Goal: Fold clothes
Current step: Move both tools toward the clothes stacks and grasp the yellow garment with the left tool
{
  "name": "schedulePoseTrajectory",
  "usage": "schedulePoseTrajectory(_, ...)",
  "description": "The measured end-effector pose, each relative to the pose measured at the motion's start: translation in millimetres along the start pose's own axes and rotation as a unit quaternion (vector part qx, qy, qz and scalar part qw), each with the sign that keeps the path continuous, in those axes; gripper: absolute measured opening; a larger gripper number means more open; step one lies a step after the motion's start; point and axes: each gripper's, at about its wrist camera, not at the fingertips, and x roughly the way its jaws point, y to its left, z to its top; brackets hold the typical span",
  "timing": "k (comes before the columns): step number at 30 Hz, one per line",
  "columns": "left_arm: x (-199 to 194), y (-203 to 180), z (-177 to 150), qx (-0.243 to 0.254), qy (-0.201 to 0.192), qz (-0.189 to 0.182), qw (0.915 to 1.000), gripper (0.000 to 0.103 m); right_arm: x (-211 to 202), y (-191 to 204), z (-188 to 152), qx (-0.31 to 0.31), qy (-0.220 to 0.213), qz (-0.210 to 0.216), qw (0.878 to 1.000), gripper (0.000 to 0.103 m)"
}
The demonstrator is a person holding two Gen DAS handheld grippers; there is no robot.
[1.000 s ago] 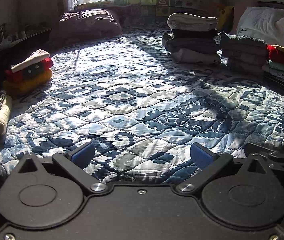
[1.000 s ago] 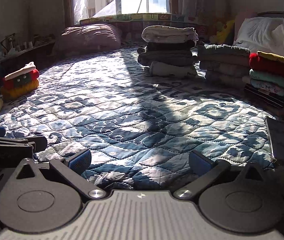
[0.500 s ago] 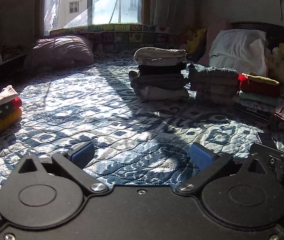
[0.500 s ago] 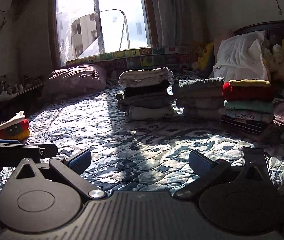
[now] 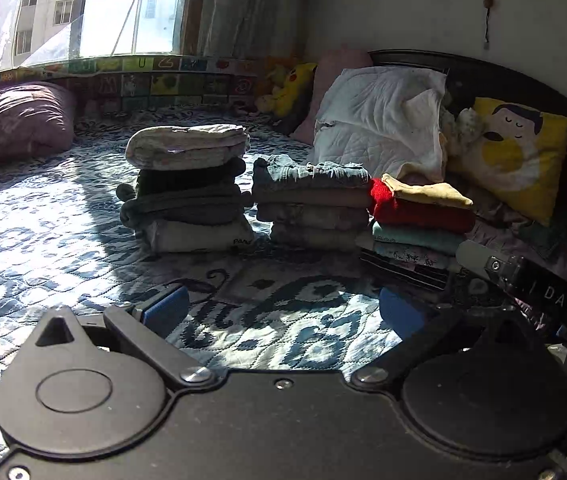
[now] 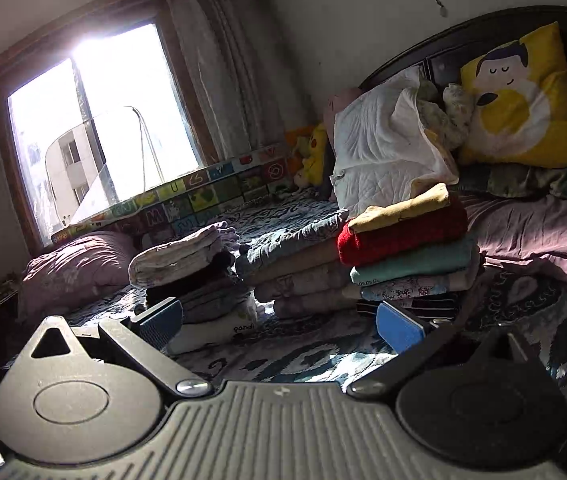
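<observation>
Three stacks of folded clothes stand side by side on the blue patterned quilt [image 5: 63, 240]: a grey and white stack [image 5: 187, 188], a grey-brown stack [image 5: 311, 204] and a colourful stack with a red layer [image 5: 419, 216]. My left gripper [image 5: 279, 308] is open above the quilt, short of the stacks, holding nothing. My right gripper [image 6: 279, 326] is open too and empty, tilted, facing the same stacks: white-topped [image 6: 187, 256], grey-brown [image 6: 295, 272], colourful [image 6: 407, 248]. Part of the right gripper's body [image 5: 523, 280] shows at the left view's right edge.
White bedding [image 5: 383, 120] and a yellow cartoon pillow [image 5: 515, 152] lean on the dark headboard [image 6: 483, 28]. A purple duvet [image 5: 15, 116] lies at the far left under the bright window [image 6: 103, 120]. A purple sheet [image 6: 543, 232] covers the bed's right side.
Both grippers have swung to the right and come closer to the three stacks, with the right one tilting. The small pile at the left has left both views. Fingers stayed open.
</observation>
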Motion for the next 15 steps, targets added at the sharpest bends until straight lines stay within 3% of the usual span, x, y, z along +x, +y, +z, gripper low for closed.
schedulePoseTrajectory(4,38.4,-13.5,31.5,0.005,-0.004,-0.017,0.9998,0.102,26.5,-24.8,-20.8,0.014,-0.016,-0.012,1.0,0.102)
schedulePoseTrajectory(10,107.1,-51.7,71.6,0.053,0.017,-0.075,0.9957,0.097,56.9,-45.9,-82.1,-0.069,-0.01,-0.032,0.997,0.102)
schedulePoseTrajectory(12,133.7,-69.4,82.3,0.077,0.021,-0.092,0.9925,0.095,62.0,-46.9,-86.6,-0.084,-0.001,-0.039,0.996,0.102)
schedulePoseTrajectory(15,170.8,-87.6,89.5,0.09,0.035,-0.107,0.9895,0.09,66.2,-41.9,-79.9,-0.099,-0.022,-0.054,0.993,0.102)
